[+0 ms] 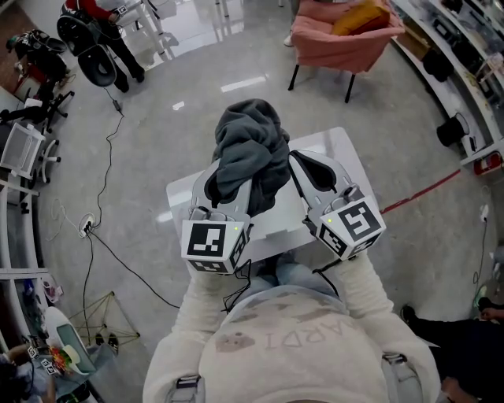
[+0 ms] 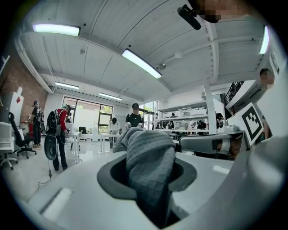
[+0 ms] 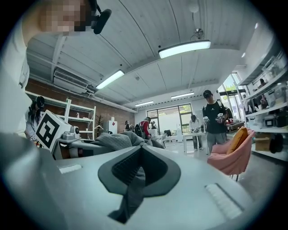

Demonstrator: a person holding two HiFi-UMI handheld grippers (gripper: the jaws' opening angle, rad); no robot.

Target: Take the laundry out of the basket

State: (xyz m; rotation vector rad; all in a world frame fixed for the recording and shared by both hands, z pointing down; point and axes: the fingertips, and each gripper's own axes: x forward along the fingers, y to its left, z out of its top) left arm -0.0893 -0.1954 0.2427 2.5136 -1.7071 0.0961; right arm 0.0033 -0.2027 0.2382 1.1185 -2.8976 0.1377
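A dark grey garment [image 1: 250,149] hangs bunched between my two grippers, held up above a white table [image 1: 339,153]. My left gripper [image 1: 228,173] is shut on a thick fold of it; in the left gripper view the cloth [image 2: 148,161] fills the jaws of that gripper [image 2: 150,184]. My right gripper [image 1: 305,164] is shut on a thin strip of the same garment [image 3: 133,188], which runs out between the jaws of the gripper [image 3: 139,173]; the rest of the cloth lies to its left. No basket shows in any view.
A pink armchair [image 1: 346,35] with an orange cushion stands beyond the table. Cables [image 1: 106,181] trail over the floor at the left, near a person in red [image 1: 102,24]. Shelves [image 1: 465,55] line the right wall. Other people stand at tables [image 3: 198,133] in the background.
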